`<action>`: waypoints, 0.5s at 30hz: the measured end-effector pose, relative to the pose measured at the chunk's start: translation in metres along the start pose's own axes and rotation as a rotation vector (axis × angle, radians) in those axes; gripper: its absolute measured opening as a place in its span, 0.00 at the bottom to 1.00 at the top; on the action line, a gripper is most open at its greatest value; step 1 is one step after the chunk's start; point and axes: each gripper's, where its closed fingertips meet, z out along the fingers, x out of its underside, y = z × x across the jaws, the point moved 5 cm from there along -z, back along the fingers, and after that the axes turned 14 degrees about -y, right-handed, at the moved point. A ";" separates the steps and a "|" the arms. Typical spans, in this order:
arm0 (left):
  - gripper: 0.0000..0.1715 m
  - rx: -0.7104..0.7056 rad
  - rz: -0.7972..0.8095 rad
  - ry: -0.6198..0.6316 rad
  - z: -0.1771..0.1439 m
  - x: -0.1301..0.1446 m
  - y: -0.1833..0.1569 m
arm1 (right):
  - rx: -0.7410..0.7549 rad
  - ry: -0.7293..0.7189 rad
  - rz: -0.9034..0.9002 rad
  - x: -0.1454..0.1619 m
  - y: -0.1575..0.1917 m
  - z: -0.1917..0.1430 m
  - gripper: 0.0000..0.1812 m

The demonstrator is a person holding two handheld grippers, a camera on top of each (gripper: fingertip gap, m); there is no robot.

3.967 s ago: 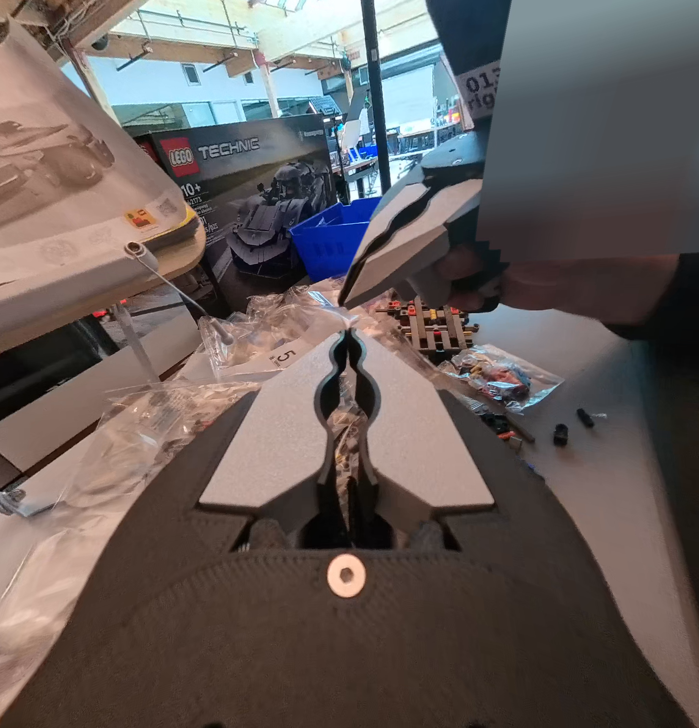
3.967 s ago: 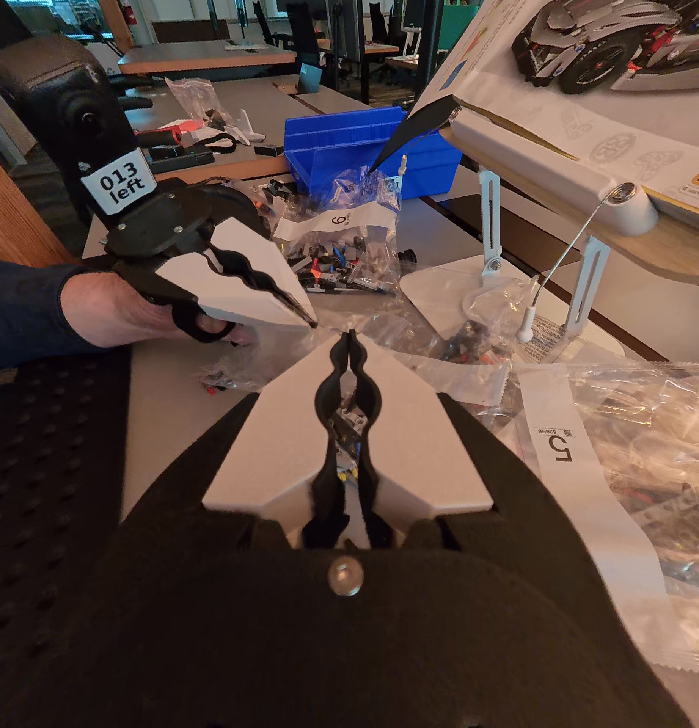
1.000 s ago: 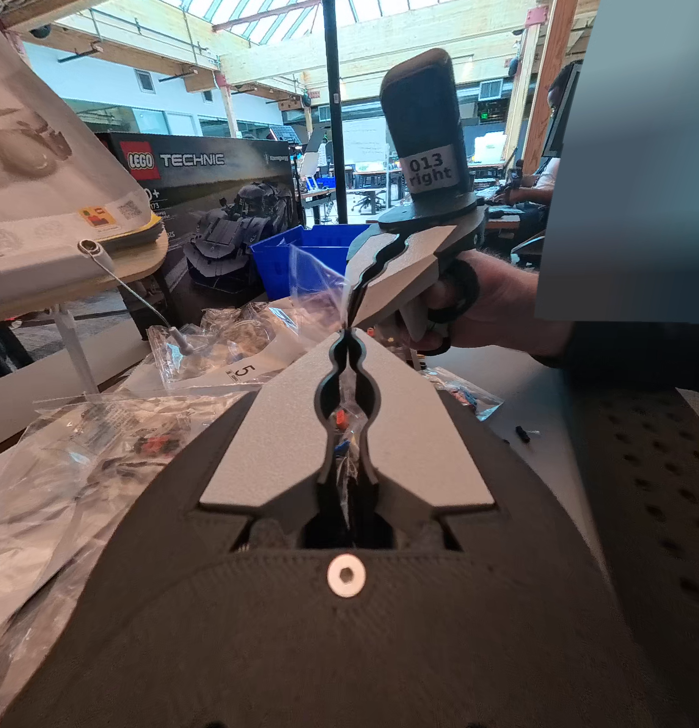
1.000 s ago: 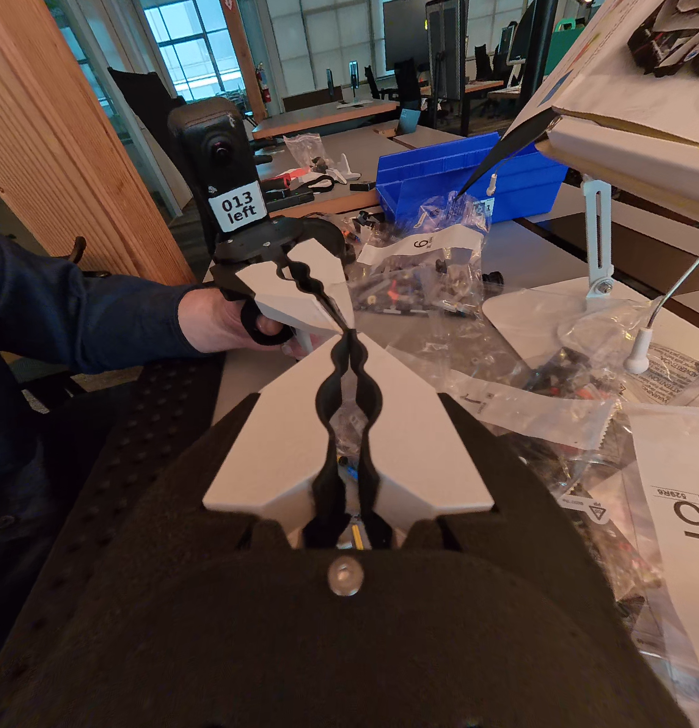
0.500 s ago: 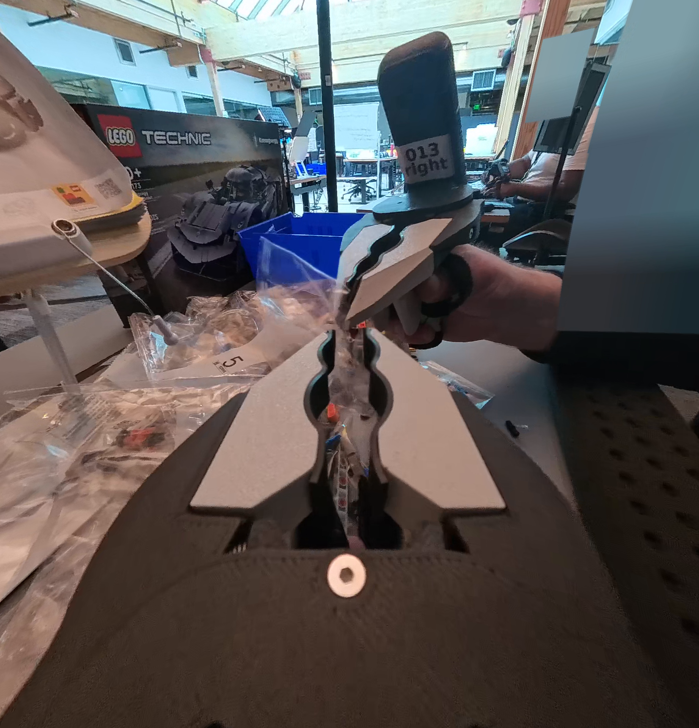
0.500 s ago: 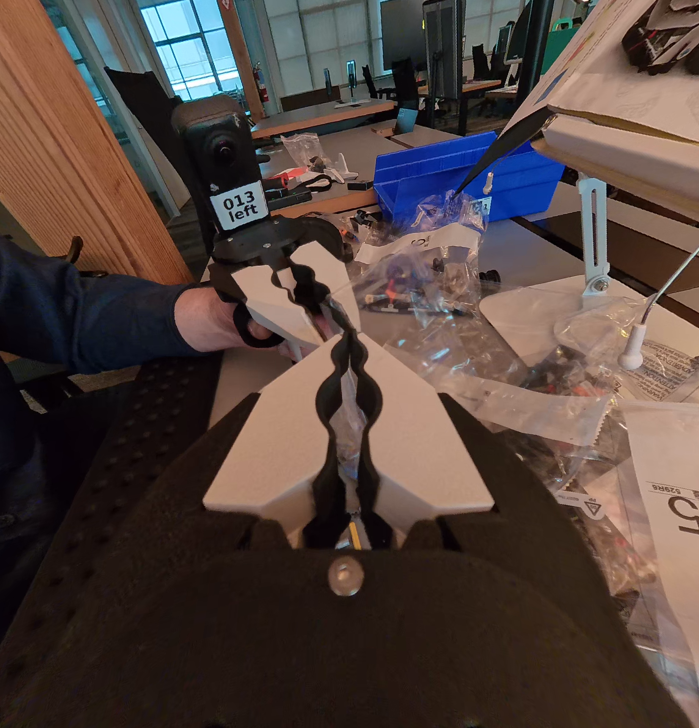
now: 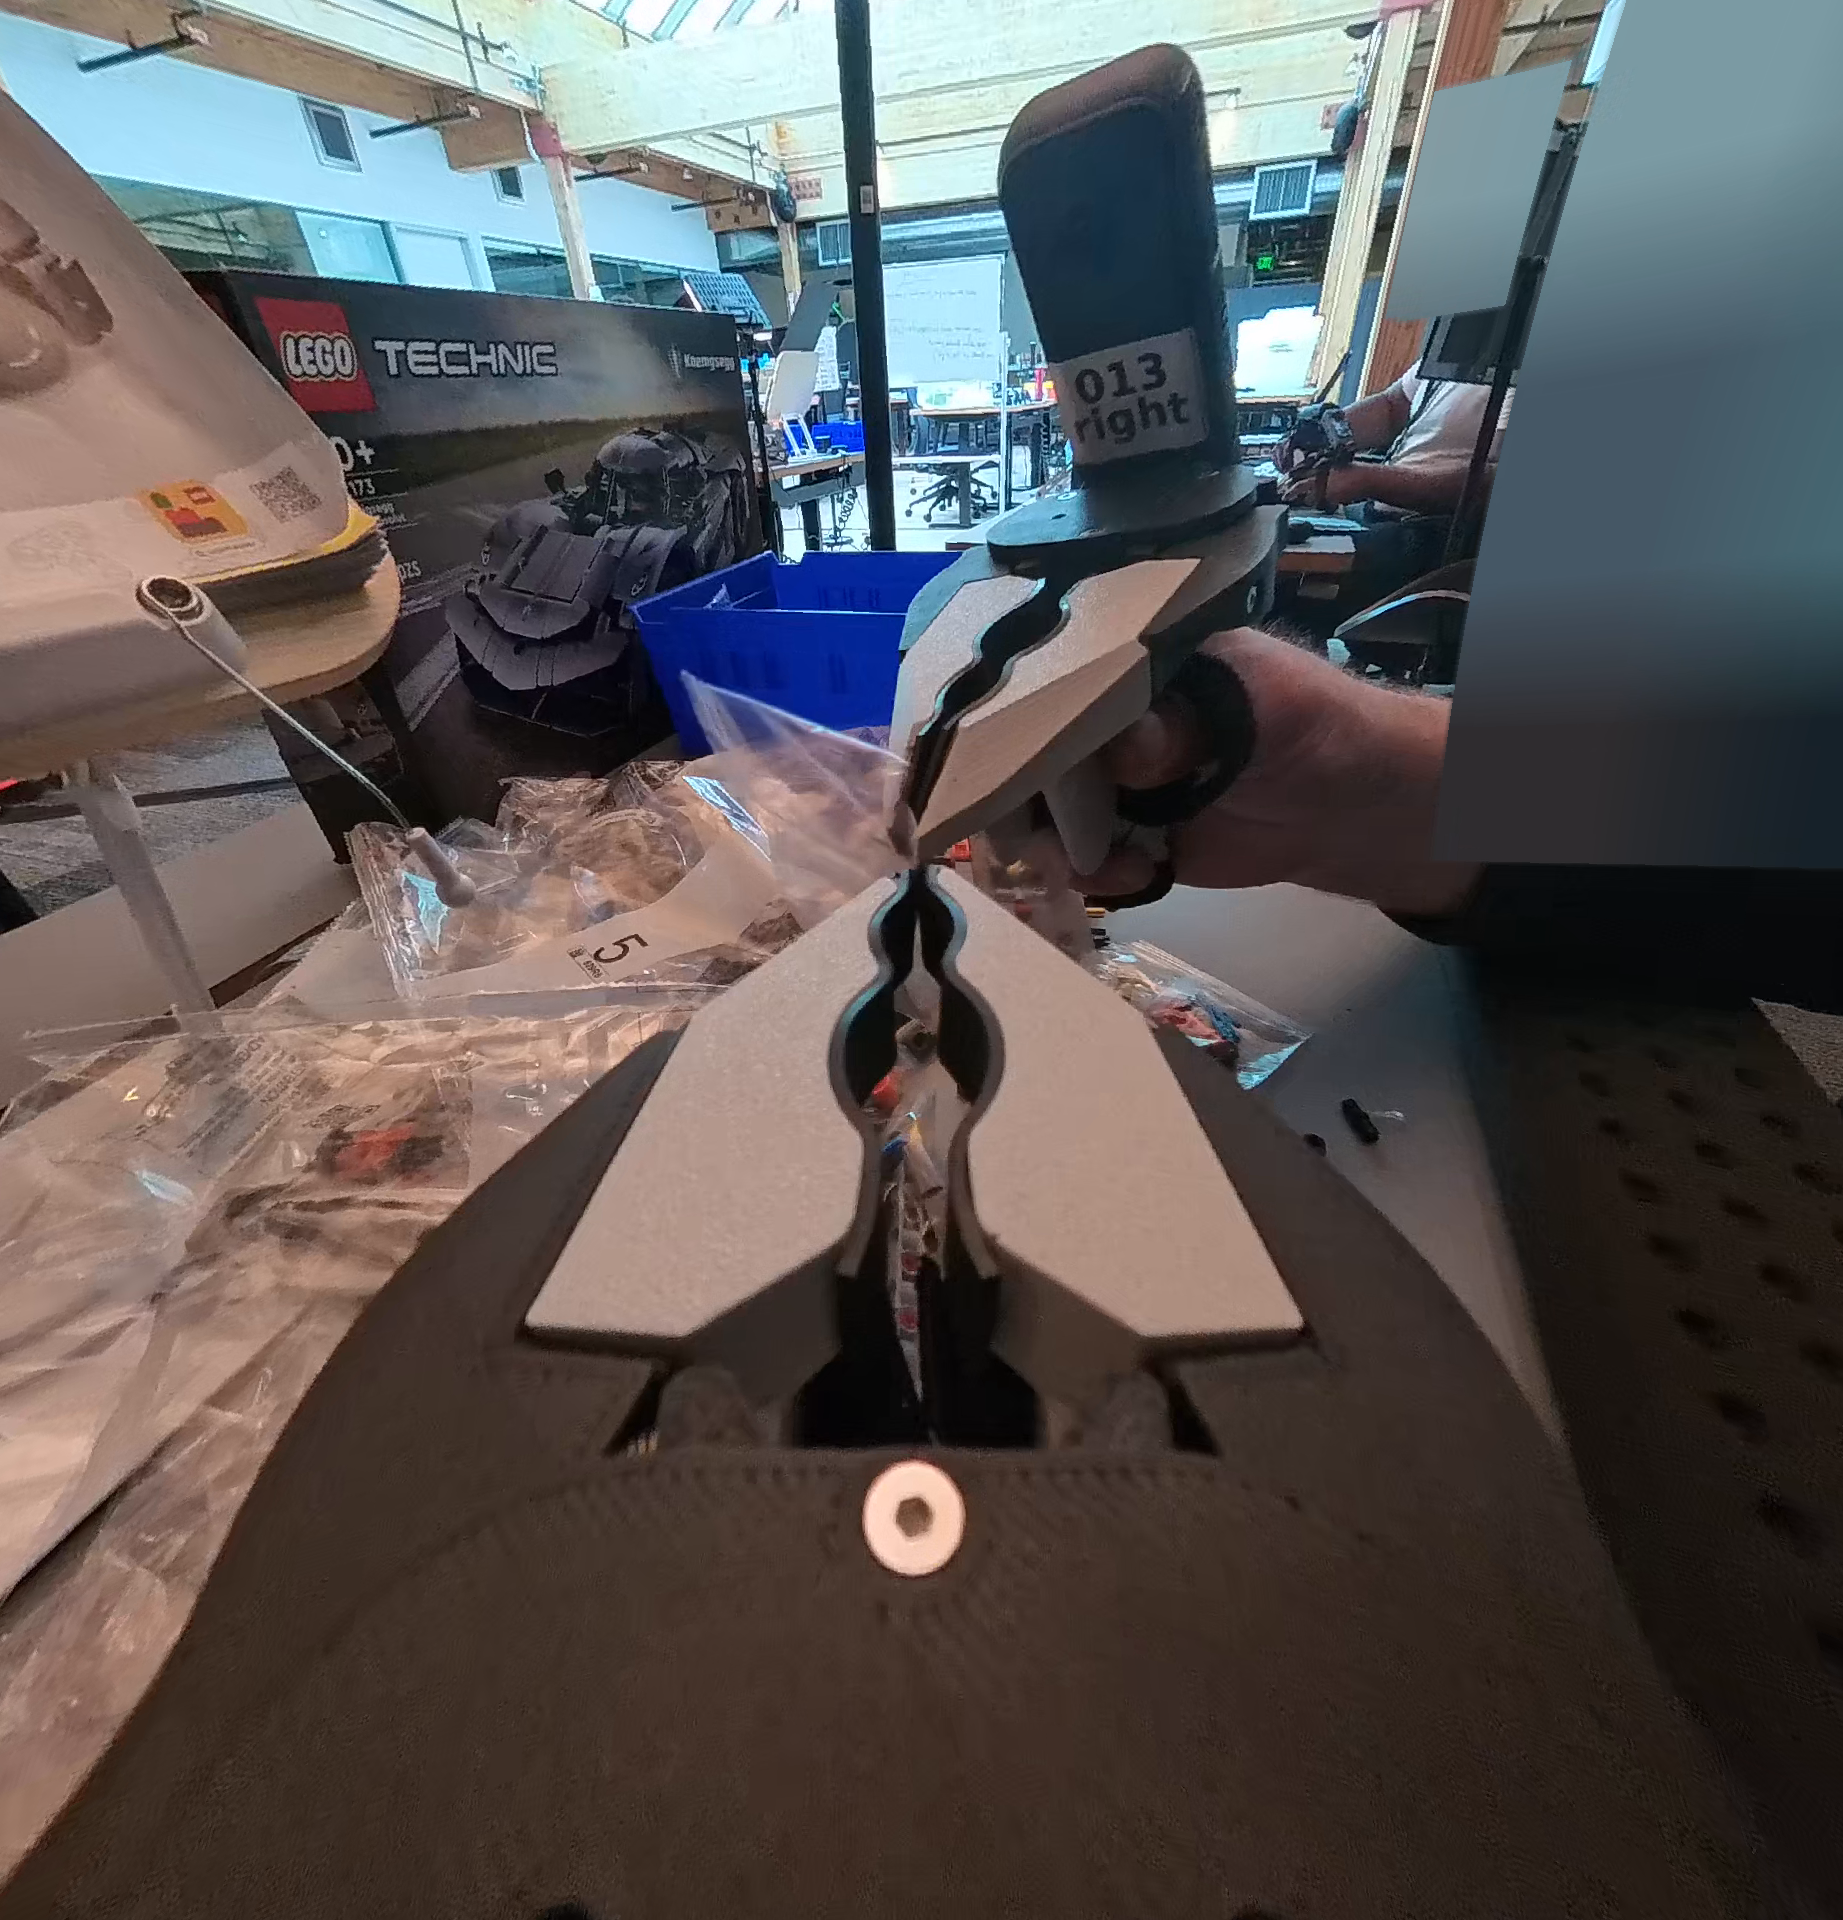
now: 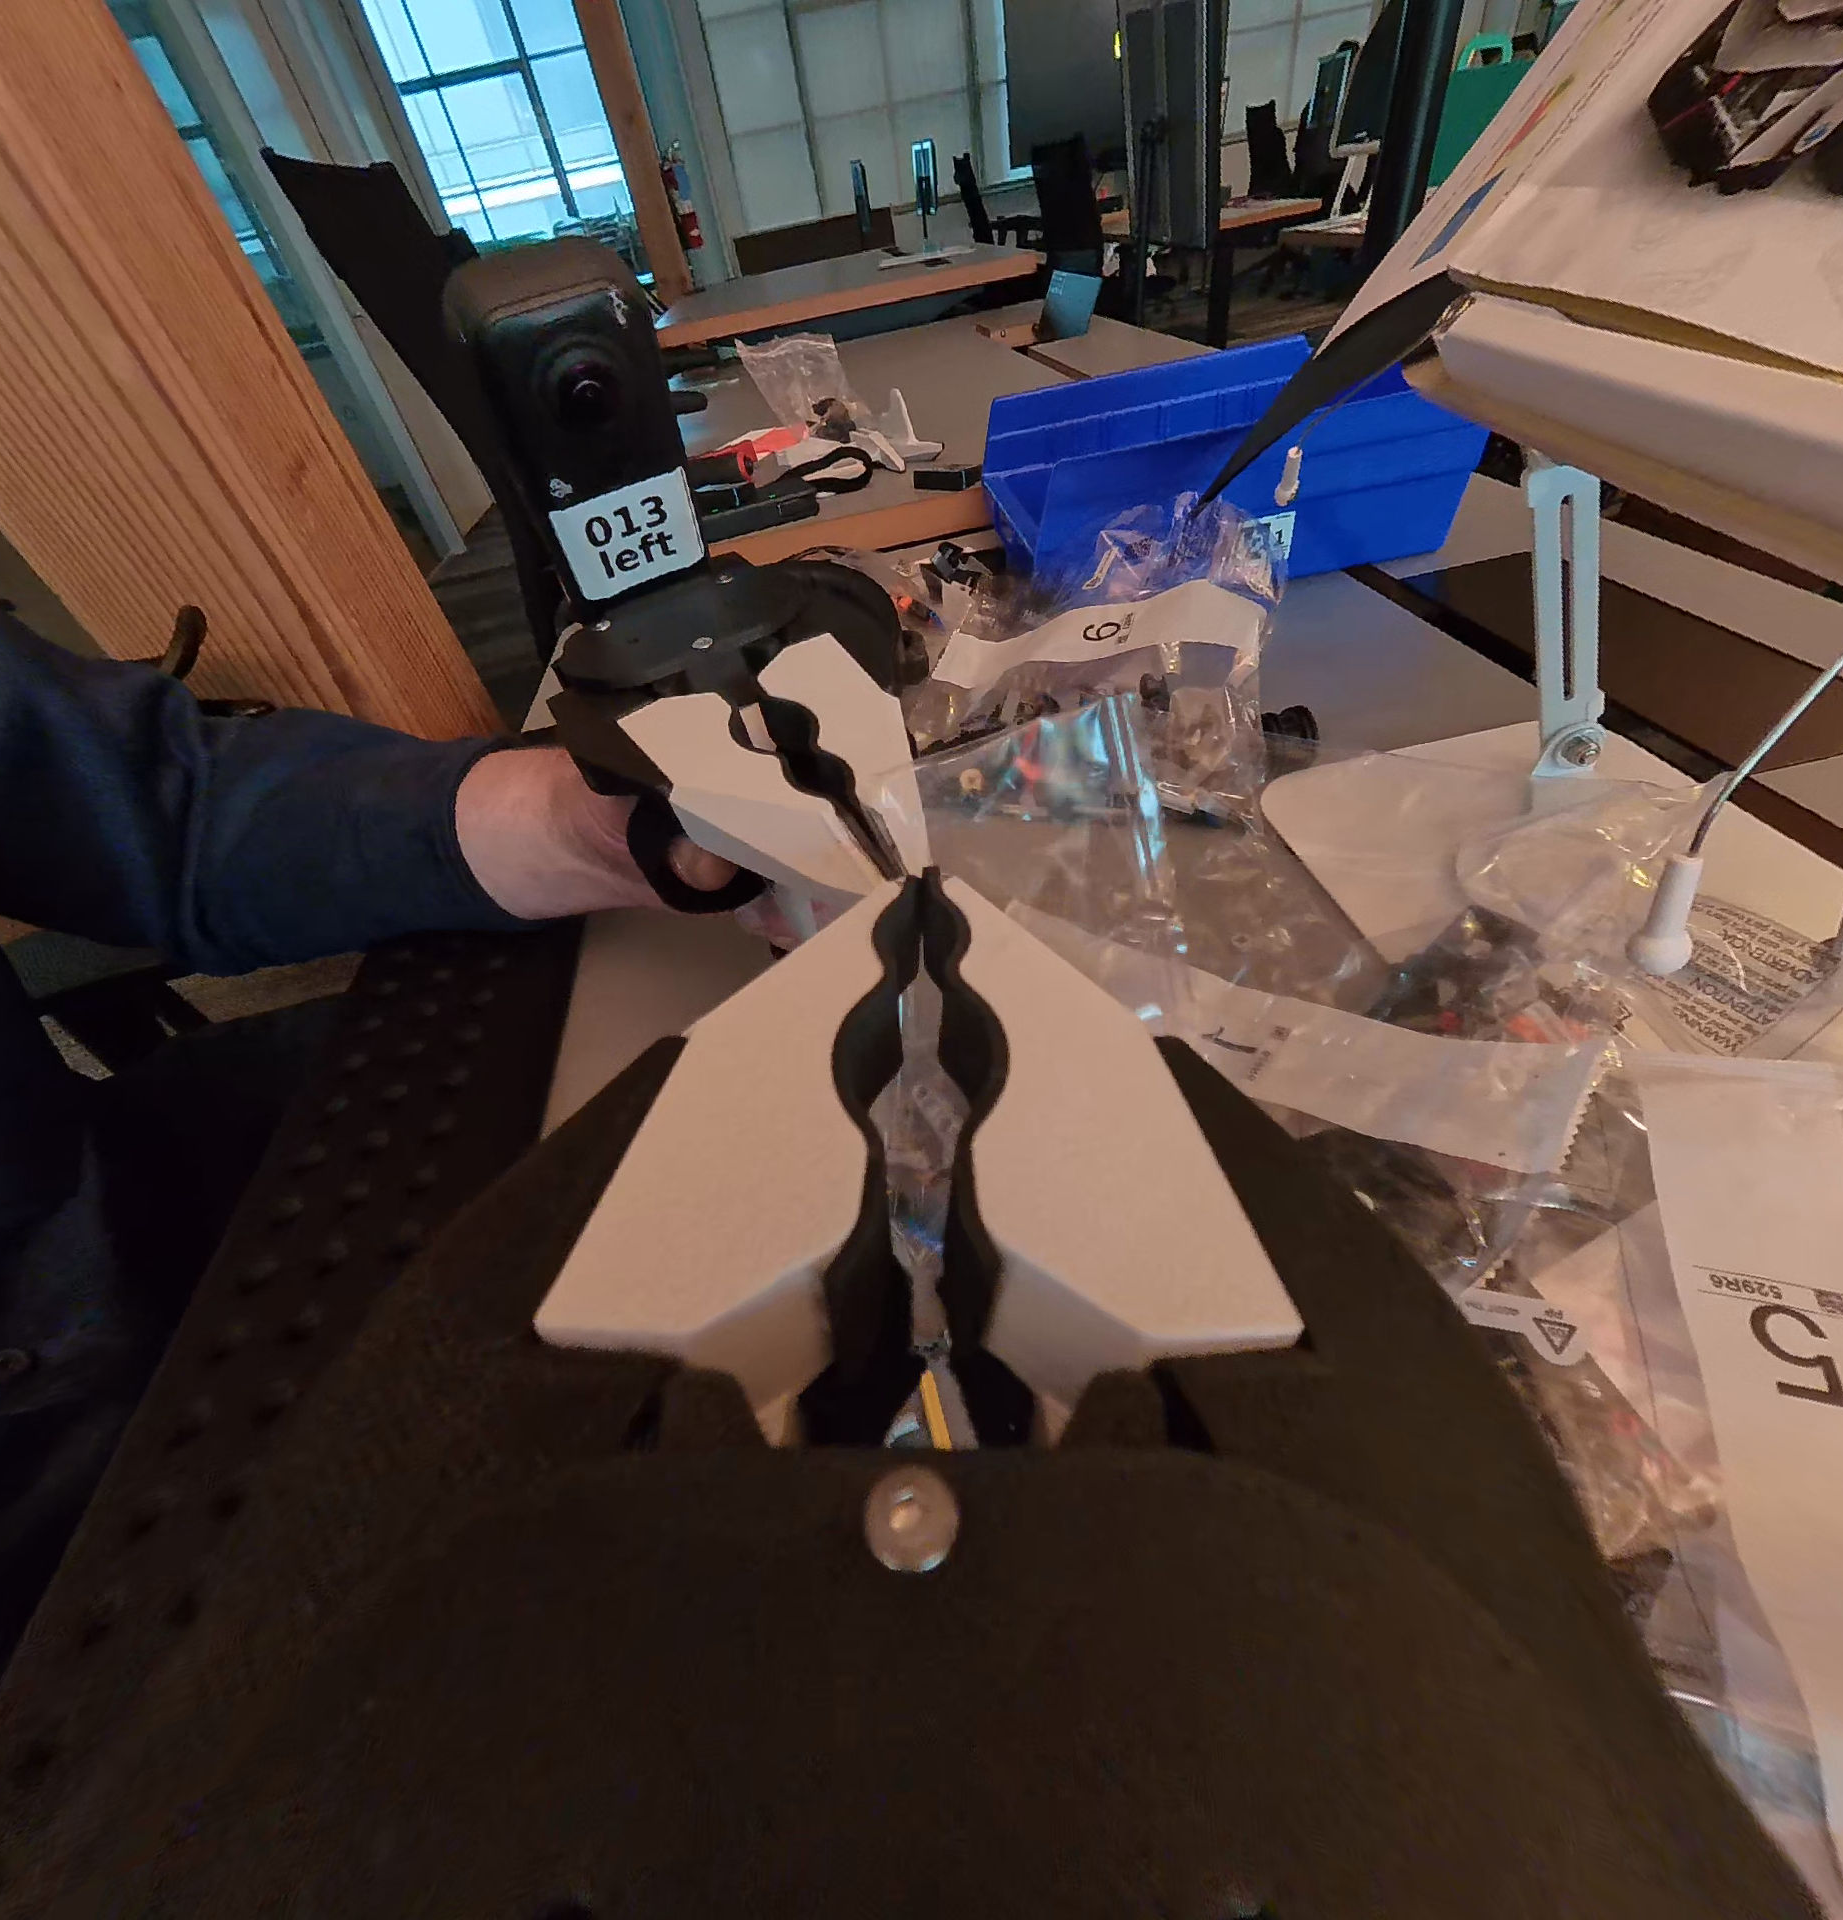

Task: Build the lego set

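Both tongs pinch one clear plastic bag [image 7: 792, 769] of small lego parts, held up over the worktop [image 8: 1416, 644]. The left tongs [image 7: 912, 894] are pressed together on its film, and bits of red, blue and white show through the gap behind the tips. The right tongs [image 8: 922, 888] are pressed on the same bag, tip to tip with the left — a yellow piece shows low between them. The film is crinkled and see-through, a loose corner sticking up toward the blue bin [image 7: 792, 634]. Its long axis cannot be told. Other numbered bags [image 8: 1104, 665] lie on the worktop beside the set's dark box [image 7: 522, 499].
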 end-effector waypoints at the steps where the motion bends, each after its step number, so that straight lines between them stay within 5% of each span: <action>1: 0.00 -0.001 -0.001 -0.001 0.000 0.000 0.000 | 0.001 0.000 0.000 0.000 0.000 0.000 0.00; 15: 0.00 -0.023 0.042 0.011 -0.001 -0.001 0.001 | 0.080 0.066 -0.138 0.001 0.000 0.001 0.05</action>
